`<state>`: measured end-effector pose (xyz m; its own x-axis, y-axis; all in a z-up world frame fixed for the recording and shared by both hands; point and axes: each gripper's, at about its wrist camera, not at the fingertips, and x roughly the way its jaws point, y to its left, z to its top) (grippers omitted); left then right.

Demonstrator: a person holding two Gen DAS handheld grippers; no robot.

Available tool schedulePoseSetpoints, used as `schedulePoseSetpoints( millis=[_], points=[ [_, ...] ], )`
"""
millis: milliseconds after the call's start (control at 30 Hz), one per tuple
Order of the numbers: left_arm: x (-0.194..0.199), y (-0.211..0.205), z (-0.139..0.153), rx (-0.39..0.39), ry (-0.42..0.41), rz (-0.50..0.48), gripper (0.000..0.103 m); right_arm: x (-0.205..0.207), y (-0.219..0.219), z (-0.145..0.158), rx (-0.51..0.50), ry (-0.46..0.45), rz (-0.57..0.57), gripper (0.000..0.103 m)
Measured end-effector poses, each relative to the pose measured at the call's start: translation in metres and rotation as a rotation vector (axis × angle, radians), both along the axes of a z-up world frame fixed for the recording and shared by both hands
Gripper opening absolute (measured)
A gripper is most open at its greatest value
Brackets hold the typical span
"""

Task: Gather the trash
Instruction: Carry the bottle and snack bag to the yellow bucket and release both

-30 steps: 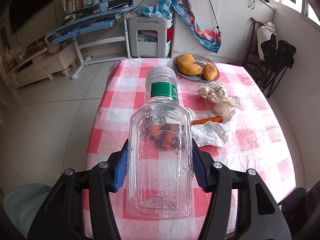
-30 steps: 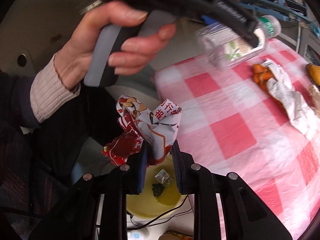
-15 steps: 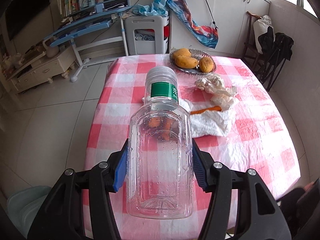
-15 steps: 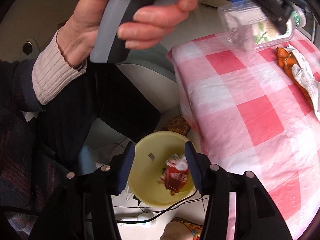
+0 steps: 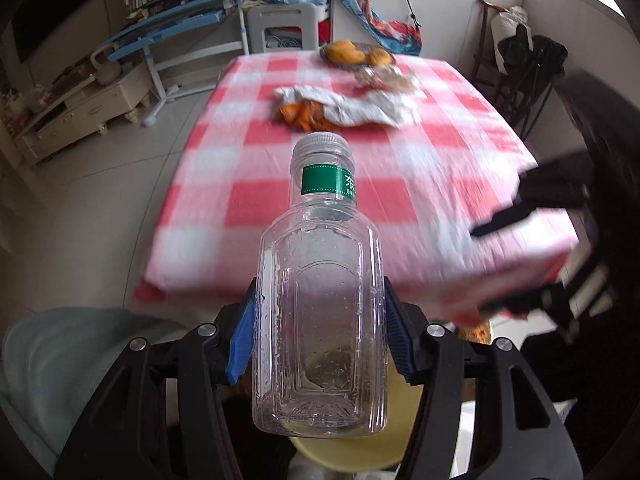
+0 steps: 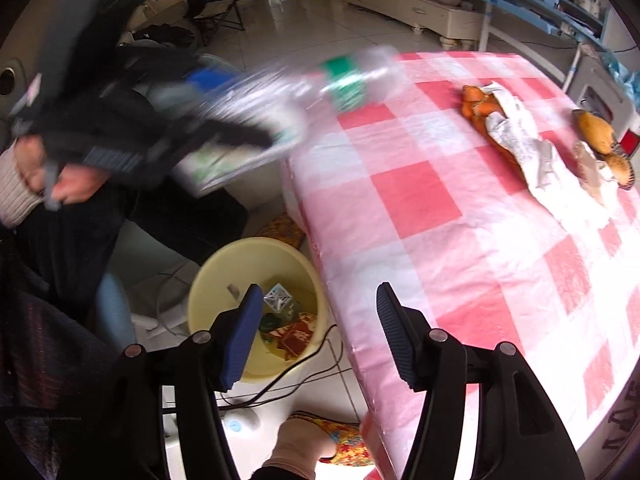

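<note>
Trash: red crumpled snack wrapper (image 6: 294, 338) now lies in yellow plastic bin (image 6: 208, 280) w/ right tongs (image 6: 316, 336) just spread, empty; left tongs (image 5: 318, 328) clenched on clear plastic bottle (image 5: 322, 300), swung off checked tabletop (image 5: 400, 200) toward bin; bottle drops next, probably.

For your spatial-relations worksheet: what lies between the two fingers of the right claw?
Nothing is gripped: the right claw stands open. In the right wrist view, only the yellow bin's rim and the tablecloth edge show through the gap.
</note>
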<state>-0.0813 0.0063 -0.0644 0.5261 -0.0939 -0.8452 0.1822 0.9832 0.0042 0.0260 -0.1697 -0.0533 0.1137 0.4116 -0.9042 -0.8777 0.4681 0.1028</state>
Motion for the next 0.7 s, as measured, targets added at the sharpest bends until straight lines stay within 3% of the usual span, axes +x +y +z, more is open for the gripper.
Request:
schedulePoseSetpoints(
  millis=[133,200,300,700],
  points=[
    [-0.035,-0.008,-0.023,0.003,0.103,-0.051,0.056,-0.012,0.002,-0.004,-0.034,-0.026,-0.004,0.06],
    [-0.049,-0.014,-0.034,0.044,0.142,-0.089,0.06,-0.017,0.001,-0.005,-0.044,-0.033,-0.005,0.062],
    [-0.059,-0.018,-0.031,0.099,0.113,-0.096,0.068,-0.016,-0.005,-0.004,-0.047,-0.041,-0.009,0.063],
    [-0.025,-0.007,-0.002,0.062,0.015,-0.003,0.069,-0.021,0.002,-0.005,-0.06,-0.059,0.0,0.065]
  ],
)
